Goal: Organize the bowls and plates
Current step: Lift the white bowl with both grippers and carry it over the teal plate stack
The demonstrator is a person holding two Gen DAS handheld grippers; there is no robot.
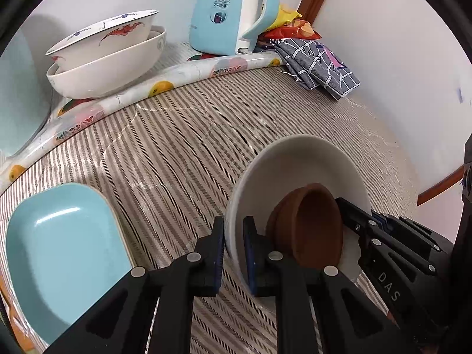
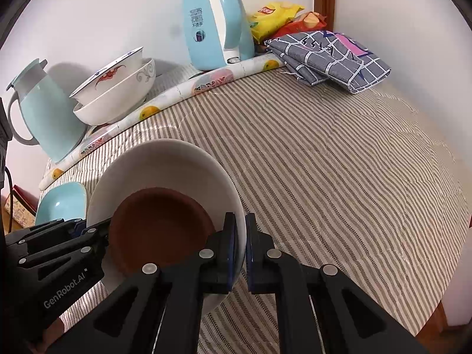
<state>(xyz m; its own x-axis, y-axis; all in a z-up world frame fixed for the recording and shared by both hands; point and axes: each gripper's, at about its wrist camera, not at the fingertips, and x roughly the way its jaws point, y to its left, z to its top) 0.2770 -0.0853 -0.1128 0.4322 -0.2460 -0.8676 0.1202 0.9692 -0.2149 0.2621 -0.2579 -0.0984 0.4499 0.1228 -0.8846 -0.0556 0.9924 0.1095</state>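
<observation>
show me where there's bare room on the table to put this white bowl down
The widest bare stretch is the striped cloth right of the white bowl, running back to the folded grey cloth. A smaller patch lies between the white bowl and the blue dish. The back is crowded: stacked bowls, kettle, jug, snack bags.

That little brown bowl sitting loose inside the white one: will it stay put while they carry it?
Probably not firmly. The brown bowl rests loose and tilted in the white bowl, whose glazed surface looks slick, so it may slide. Both grippers clamp only the white rim; the brown one seems unheld.
</observation>
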